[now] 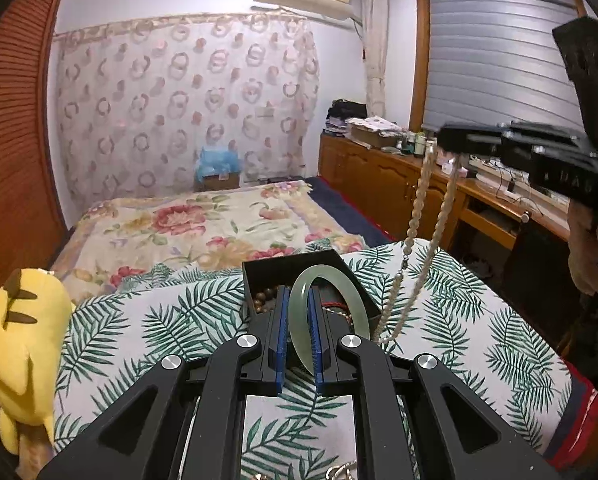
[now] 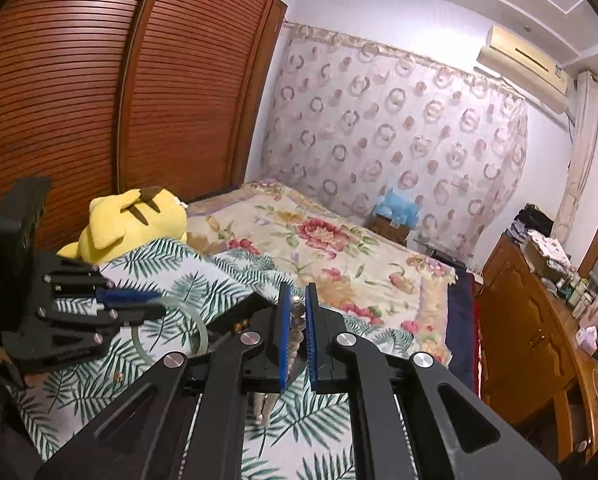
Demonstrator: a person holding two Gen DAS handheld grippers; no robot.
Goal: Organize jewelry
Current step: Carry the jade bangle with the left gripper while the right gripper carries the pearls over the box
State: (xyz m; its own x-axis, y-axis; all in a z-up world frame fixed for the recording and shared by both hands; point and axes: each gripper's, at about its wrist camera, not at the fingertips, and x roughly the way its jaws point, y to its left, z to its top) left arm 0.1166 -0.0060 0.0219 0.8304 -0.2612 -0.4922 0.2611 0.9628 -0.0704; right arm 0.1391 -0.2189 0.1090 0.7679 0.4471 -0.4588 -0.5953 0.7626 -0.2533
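Observation:
My left gripper (image 1: 297,292) is shut on a pale green jade bangle (image 1: 359,304), held upright over an open black jewelry box (image 1: 259,272) on the palm-leaf cloth (image 1: 139,332). Brown beads and a red cord lie in the box. My right gripper (image 2: 297,296) is shut on a pearl necklace (image 2: 295,320). In the left wrist view the right gripper (image 1: 445,140) is high at the right and the necklace (image 1: 419,200) hangs from it in a loop down beside the box. In the right wrist view the left gripper (image 2: 155,300) and bangle (image 2: 171,302) show at the left.
A yellow plush toy (image 1: 19,340) lies at the cloth's left edge. A floral bed cover (image 1: 199,224) stretches behind. A wooden sideboard (image 1: 379,176) with clutter runs along the right under the window. A slatted wooden wardrobe (image 2: 99,100) stands at the left.

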